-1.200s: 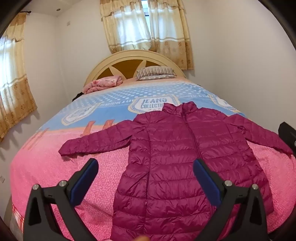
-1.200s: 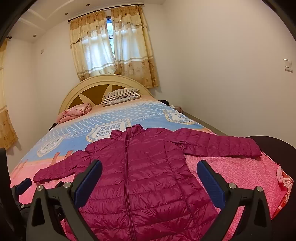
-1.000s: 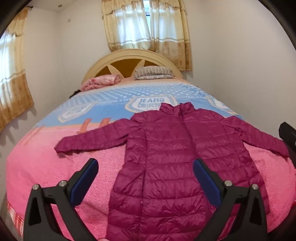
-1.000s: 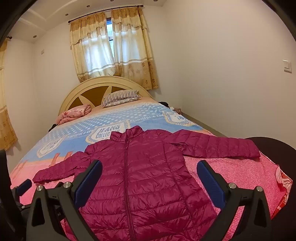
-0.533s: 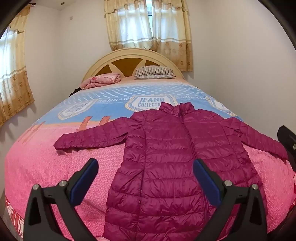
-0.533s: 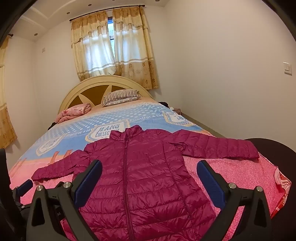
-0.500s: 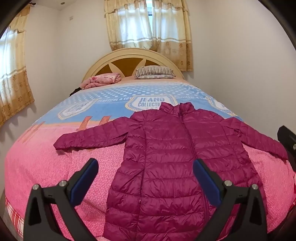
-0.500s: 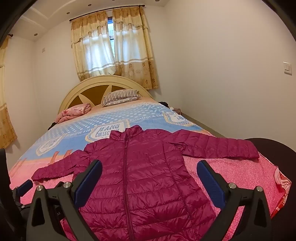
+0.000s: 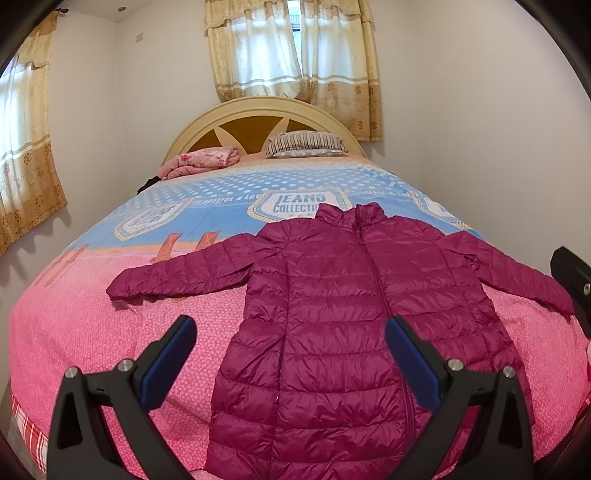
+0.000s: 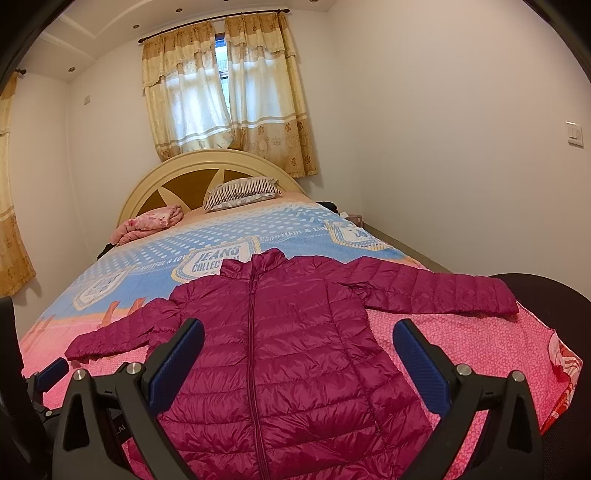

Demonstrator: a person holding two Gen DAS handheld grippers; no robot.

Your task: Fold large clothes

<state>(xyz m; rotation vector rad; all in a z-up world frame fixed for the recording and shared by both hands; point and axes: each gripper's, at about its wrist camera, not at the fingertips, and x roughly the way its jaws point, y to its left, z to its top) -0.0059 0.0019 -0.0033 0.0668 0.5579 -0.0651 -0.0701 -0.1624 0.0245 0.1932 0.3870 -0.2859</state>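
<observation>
Left wrist view: puffer jacket (image 9: pixel 354 314) lies flat on the bed (image 9: pixel 74 325), collar toward the headboard (image 9: pixel 255 125), sleeves outspread. Left gripper (image 9: pixel 288 354) and right gripper (image 10: pixel 299 354) hover spread wide, empty, nearest its hem

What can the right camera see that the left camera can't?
Only the right view shows the light switch on the wall, the curtain rod and the left claw's tip poking in at the edge.

Only the left view shows the side window's curtain so fully, and a bit of the right claw at its edge.

Both show the purple jacket spread flat on the bed, the striped pillow, the pink blanket, and each camera's own open claw.
</observation>
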